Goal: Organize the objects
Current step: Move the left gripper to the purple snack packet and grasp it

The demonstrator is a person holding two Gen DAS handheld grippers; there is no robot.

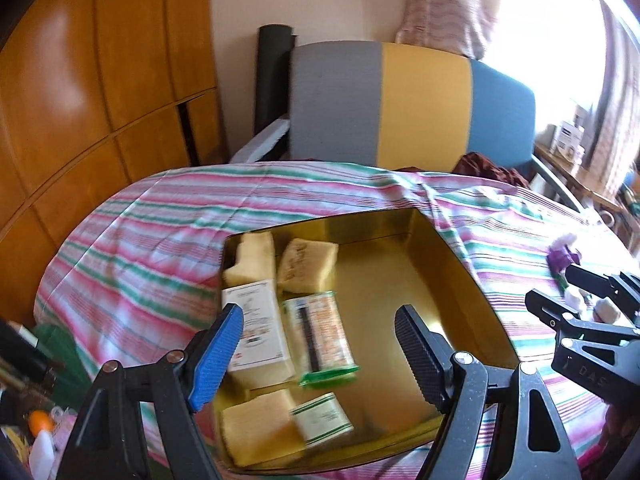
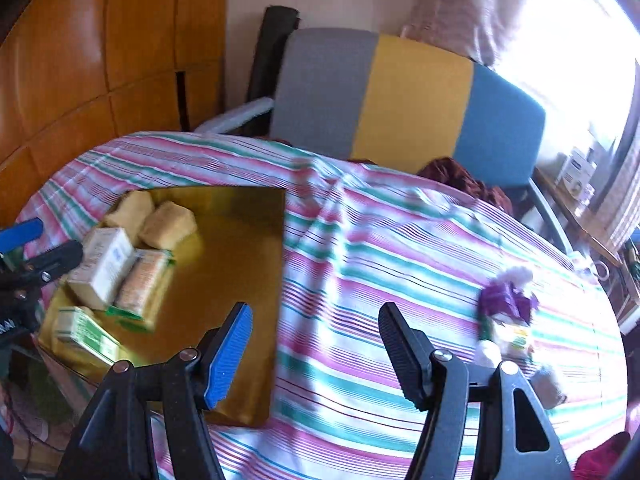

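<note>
At the centre of the left wrist view, on a table draped in a pink, green and white striped cloth [image 1: 152, 240], sits a shallow gold tray [image 1: 404, 256] with its near half filled along the left side. In it lie two pale yellow blocks [image 1: 306, 266] at the back, a white box [image 1: 260, 322] with printed text, an orange-and-green packet [image 1: 320, 338] beside the box, and nearer the bottom of the frame a yellow sponge-like block [image 1: 258, 428] next to a green-striped small box [image 1: 322, 420]; the right half of the tray is bare gold. The left gripper [image 1: 320, 354] stands over the tray with its blue and black fingers wide apart and nothing between them. In the right wrist view the tray appears at the middle left, and the right gripper [image 2: 316, 354] hangs over striped cloth just right of the tray's edge — its fingers are spread and grip nothing. At the right of that frame, well apart from the tray, a loose cluster of small items [image 2: 508, 320] lies on the cloth — a purple wrapped piece, a whitish tuft and a pale packet, too blurred to name. Behind the table stands a chair back [image 2: 404, 100] in grey, yellow and blue bands, with wooden cabinet doors [image 2: 92, 40] at the upper left.
</note>
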